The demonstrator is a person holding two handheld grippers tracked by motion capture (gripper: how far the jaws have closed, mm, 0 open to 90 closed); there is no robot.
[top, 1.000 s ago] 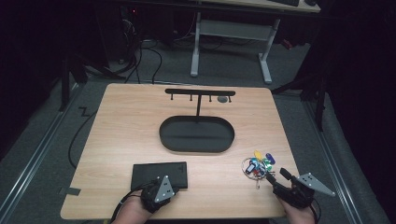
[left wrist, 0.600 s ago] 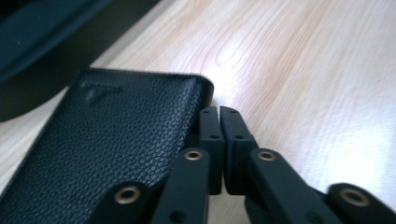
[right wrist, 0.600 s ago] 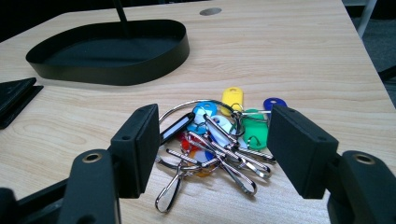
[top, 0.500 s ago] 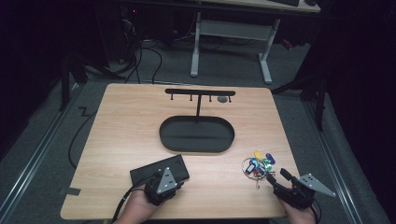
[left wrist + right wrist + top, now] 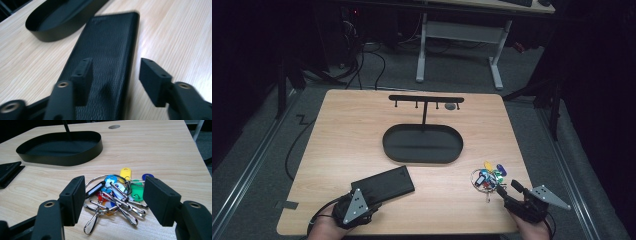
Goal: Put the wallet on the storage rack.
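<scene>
Shifted, the pebbled leather wallet (image 5: 105, 62) now lies slanted.

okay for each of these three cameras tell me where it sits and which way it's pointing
High view: above the person's side, looking forward and down on the table; left gripper and right gripper show.
Left gripper view: rides that gripper, facing the black wallet; jaws just opened.
Right gripper view: low, facing the key bunch between open jaws.
Shared: the oval tray.

Open right claw (image 5: 113, 201) around keys (image 5: 117, 195)
</scene>
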